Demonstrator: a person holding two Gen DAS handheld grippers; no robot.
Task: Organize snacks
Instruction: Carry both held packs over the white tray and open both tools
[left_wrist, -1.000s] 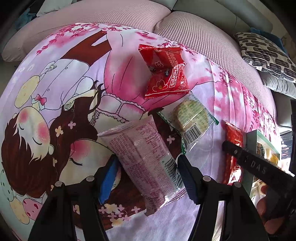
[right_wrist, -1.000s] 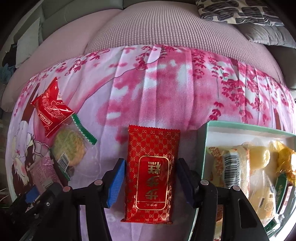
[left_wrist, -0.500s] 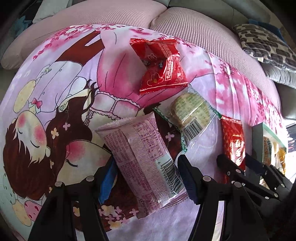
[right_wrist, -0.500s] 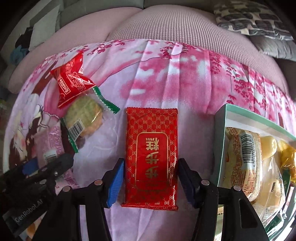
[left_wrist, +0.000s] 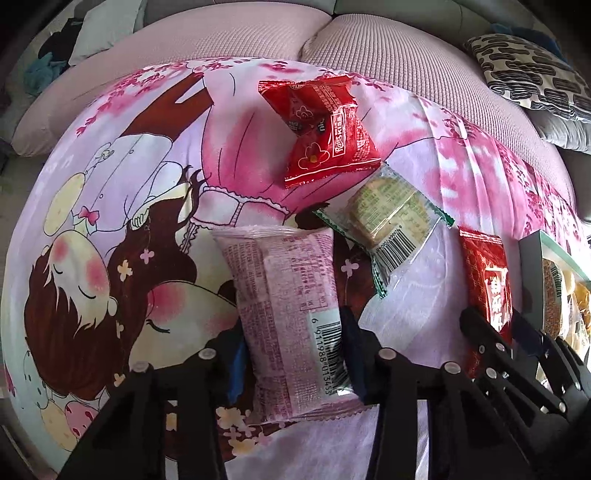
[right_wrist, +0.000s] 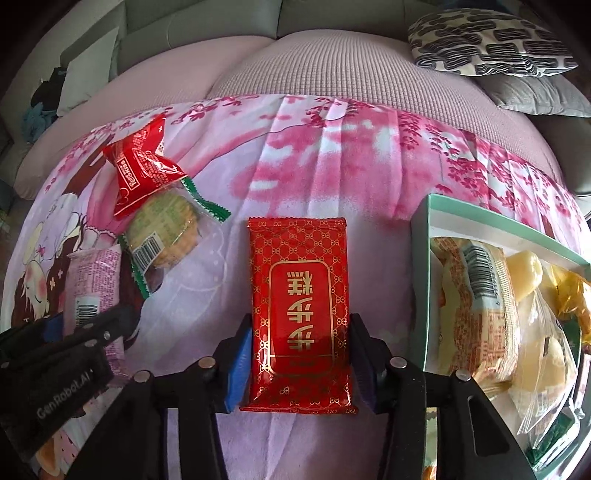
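A pink snack packet (left_wrist: 288, 295) lies barcode-up on the cartoon blanket (left_wrist: 110, 221). My left gripper (left_wrist: 293, 354) straddles its near end; the jaws are closing and the blue pads touch both long edges. A red packet with gold lettering (right_wrist: 299, 288) lies flat beside a mint-rimmed box (right_wrist: 421, 258). My right gripper (right_wrist: 301, 354) is closing on the packet's lower half, pads against its sides. In the left wrist view the right gripper (left_wrist: 500, 326) shows at the far right on the red and gold packet (left_wrist: 487, 280).
A red puffed snack bag (left_wrist: 325, 129) and a clear green-edged cracker packet (left_wrist: 388, 221) lie farther back on the blanket. The box holds several wrapped snacks (right_wrist: 476, 302). Pink sofa cushions (right_wrist: 332, 66) and a patterned pillow (right_wrist: 487, 40) lie behind.
Both grippers' jaws have narrowed from well apart to touching their packets. The right gripper slid lower along the red and gold packet; the left one squared up over the pink packet.
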